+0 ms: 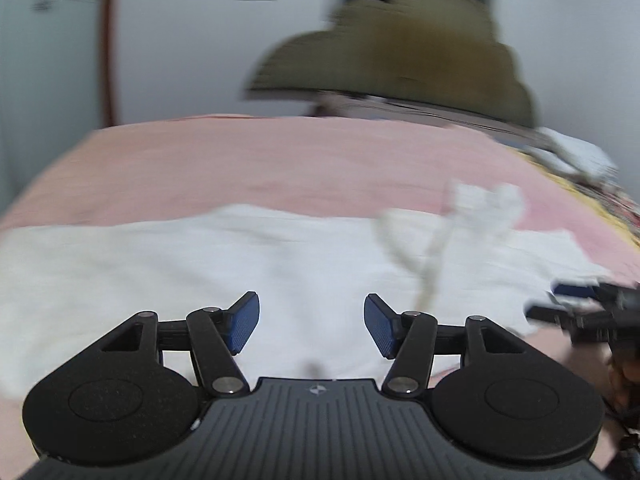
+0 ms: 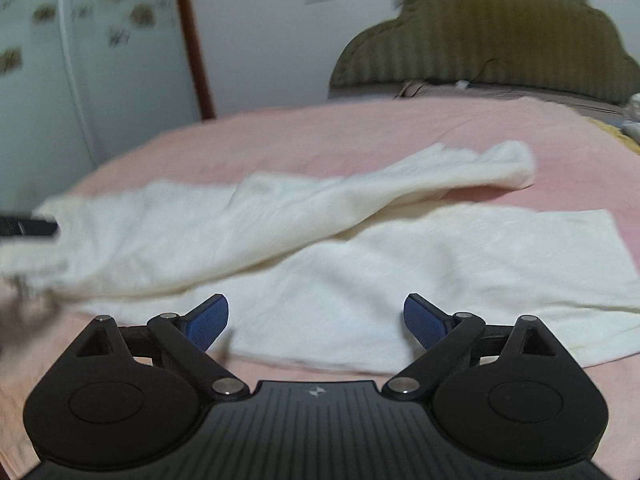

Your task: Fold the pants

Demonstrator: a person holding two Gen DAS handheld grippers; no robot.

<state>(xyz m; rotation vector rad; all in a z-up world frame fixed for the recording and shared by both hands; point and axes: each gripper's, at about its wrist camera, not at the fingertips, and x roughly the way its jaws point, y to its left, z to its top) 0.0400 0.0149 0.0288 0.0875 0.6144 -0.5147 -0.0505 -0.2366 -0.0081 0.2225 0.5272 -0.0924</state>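
Right wrist view: right gripper (image 2: pixel 316 320) open, empty, above white pants (image 2: pixel 360 276) on bed (image 2: pixel 320 136). Left gripper (image 1: pixel 311 324) open too. Legs uneven; next, grasp upper leg.

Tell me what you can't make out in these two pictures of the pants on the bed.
- Pants waistband: right wrist view, cut off by the left edge.
- Drawstring: left wrist view, smeared by motion blur.
- Right gripper in left wrist view: blurred, partly cut off by the right edge.
- Things at the bed's far right: left wrist view, too blurred.
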